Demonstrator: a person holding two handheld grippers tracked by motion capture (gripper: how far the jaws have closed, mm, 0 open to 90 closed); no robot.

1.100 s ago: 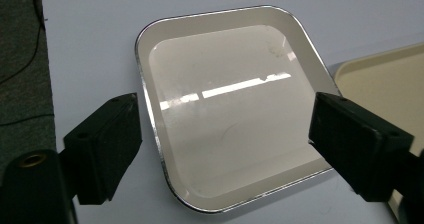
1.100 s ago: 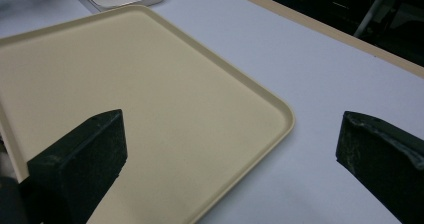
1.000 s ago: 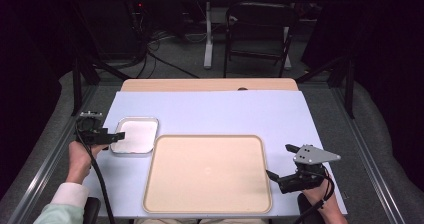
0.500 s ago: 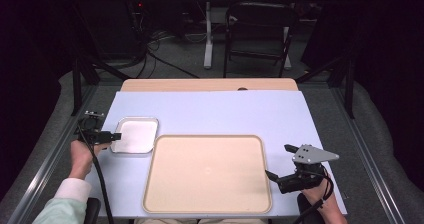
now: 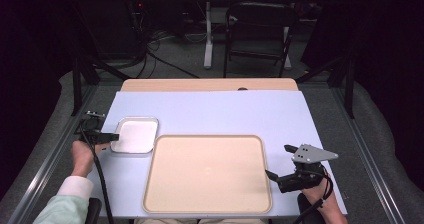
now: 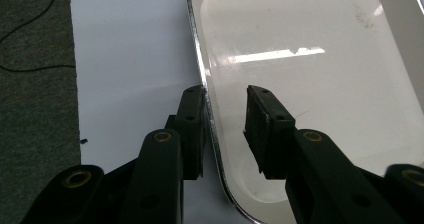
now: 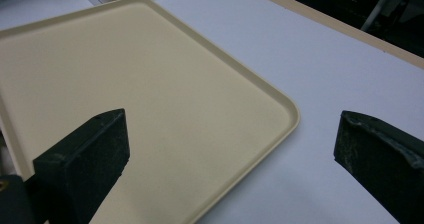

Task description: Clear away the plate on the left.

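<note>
My left gripper (image 6: 226, 113) straddles the near rim of the small metal tray (image 6: 320, 84): one jaw stands outside the rim, the other inside over the tray's floor. The jaws have just been closing, with the rim between them, but a gap still shows on the inner side, so I judge the pinch not yet made. In the high view the left gripper (image 5: 111, 137) sits at the small metal tray's (image 5: 136, 134) left edge.

My right gripper (image 7: 227, 159) holds nothing, its jaws spread wide over the corner of the large beige tray (image 7: 150, 84). From above, the right gripper (image 5: 274, 176) rests just right of that large beige tray (image 5: 207, 174), well apart from the small metal tray.

The small metal tray lies flat on the pale blue table (image 5: 225, 111), just beside the large beige tray's far left corner. So the reach is done; the grip and any lift or move are left.

I can read no brand, label or writing anywhere.
</note>
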